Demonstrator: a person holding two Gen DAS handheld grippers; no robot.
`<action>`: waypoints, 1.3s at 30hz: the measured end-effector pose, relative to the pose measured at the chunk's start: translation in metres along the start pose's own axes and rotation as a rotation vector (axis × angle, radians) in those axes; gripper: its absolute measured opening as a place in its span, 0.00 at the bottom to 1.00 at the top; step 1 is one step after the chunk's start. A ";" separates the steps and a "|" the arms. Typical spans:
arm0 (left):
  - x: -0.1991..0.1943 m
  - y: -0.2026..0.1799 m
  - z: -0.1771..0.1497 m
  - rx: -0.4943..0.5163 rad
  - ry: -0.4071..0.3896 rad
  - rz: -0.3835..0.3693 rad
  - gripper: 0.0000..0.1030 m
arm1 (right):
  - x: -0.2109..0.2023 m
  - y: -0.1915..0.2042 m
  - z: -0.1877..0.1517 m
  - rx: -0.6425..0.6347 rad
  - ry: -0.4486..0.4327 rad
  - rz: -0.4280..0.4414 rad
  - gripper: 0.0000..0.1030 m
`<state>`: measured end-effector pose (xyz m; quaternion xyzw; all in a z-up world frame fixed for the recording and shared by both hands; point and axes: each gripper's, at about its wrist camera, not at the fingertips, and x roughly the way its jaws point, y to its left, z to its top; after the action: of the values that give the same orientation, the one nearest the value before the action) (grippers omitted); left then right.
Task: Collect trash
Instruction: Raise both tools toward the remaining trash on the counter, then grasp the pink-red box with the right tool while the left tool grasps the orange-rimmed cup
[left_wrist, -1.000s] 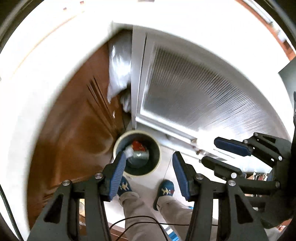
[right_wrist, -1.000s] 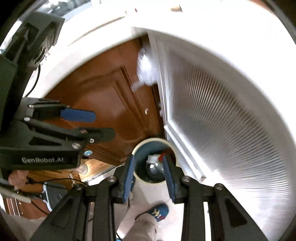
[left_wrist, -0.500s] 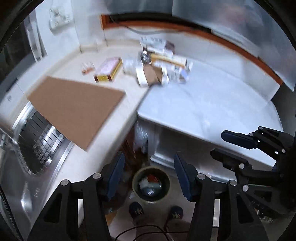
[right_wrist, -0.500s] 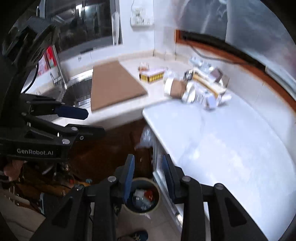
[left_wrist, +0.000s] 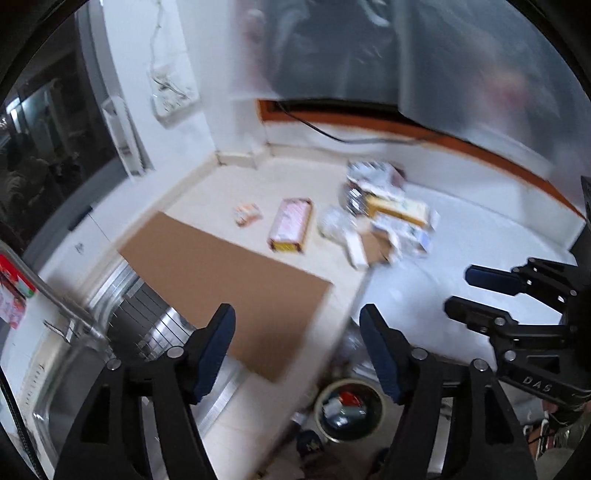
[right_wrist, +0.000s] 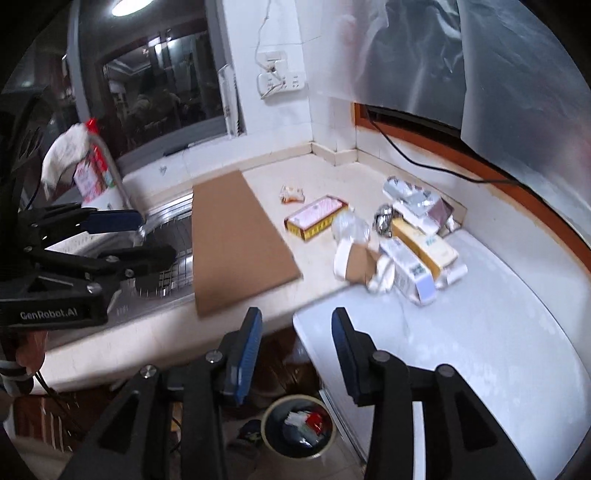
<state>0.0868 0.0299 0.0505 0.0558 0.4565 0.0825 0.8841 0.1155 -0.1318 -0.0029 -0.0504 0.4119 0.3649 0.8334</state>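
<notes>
Both grippers, left gripper (left_wrist: 295, 325) and right gripper (right_wrist: 295, 328), are hovering open and empty above the trash bin (right_wrist: 297, 424) (right view alone is showing the wall socket (right_wrist: 281, 79)).

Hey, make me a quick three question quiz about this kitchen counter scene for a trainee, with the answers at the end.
1. True or false: the right claw holds a piece of trash.
2. Where is the bin? A) on the counter B) on the floor below the counter edge C) in the sink
3. Fill in: the flat cardboard sheet lies between the ____ and the pink box.

Key: 1. False, both it and the left claw are open and empty. 2. B. 3. Sink.
</notes>
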 end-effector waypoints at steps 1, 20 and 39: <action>0.003 0.012 0.012 -0.002 -0.009 0.013 0.69 | 0.005 -0.001 0.013 0.010 0.001 -0.002 0.39; 0.206 0.132 0.109 -0.137 0.093 -0.044 0.78 | 0.229 -0.018 0.157 0.284 0.183 -0.137 0.54; 0.328 0.139 0.120 -0.194 0.172 -0.169 0.79 | 0.346 -0.028 0.141 0.323 0.395 -0.423 0.76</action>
<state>0.3582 0.2277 -0.1182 -0.0757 0.5235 0.0561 0.8468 0.3620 0.0979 -0.1670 -0.0717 0.5986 0.0966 0.7920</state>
